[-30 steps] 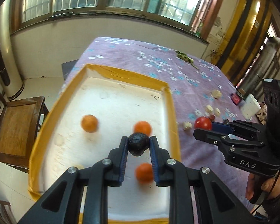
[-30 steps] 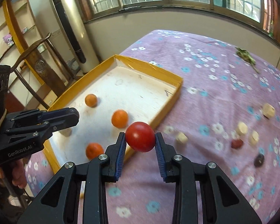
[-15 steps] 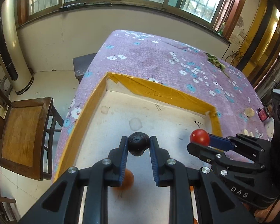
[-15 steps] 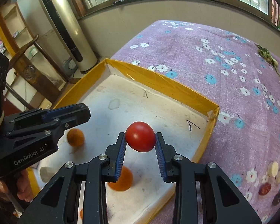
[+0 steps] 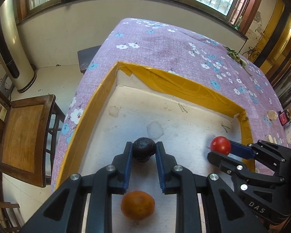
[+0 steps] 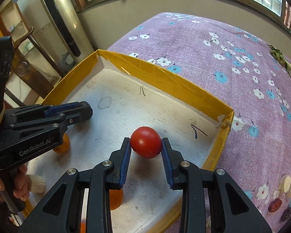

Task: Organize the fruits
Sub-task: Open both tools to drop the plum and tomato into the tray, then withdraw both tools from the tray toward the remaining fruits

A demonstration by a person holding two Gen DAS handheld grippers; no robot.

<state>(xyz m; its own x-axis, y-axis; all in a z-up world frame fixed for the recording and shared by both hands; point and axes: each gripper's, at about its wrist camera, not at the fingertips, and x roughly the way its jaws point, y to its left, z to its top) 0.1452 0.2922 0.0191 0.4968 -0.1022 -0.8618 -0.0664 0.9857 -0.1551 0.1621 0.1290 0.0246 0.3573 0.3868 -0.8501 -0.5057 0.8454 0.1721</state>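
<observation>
My left gripper [image 5: 143,148] is shut on a dark, wrinkled round fruit [image 5: 144,152], low over the white floor of the yellow-rimmed tray [image 5: 184,86]. An orange [image 5: 137,204] lies on the tray floor under its fingers. My right gripper [image 6: 146,142] is shut on a red tomato [image 6: 146,142] just above the tray floor near the far right corner. In the left wrist view the tomato [image 5: 220,145] shows at the right. The left gripper [image 6: 85,110] appears at the left of the right wrist view, hiding part of an orange [image 6: 63,145].
Another orange [image 6: 116,199] and a pale chunk [image 6: 35,182] lie in the tray's near part. Pale and dark fruit pieces [image 6: 285,184] sit on the purple flowered tablecloth [image 6: 232,68] at the right. A wooden chair [image 5: 23,134] stands left of the table. A hand [image 6: 19,184] holds the left gripper.
Both grippers have travelled toward the tray's far end and sunk closer to its floor, each still holding its fruit. The oranges have slid toward the bottom of the views.
</observation>
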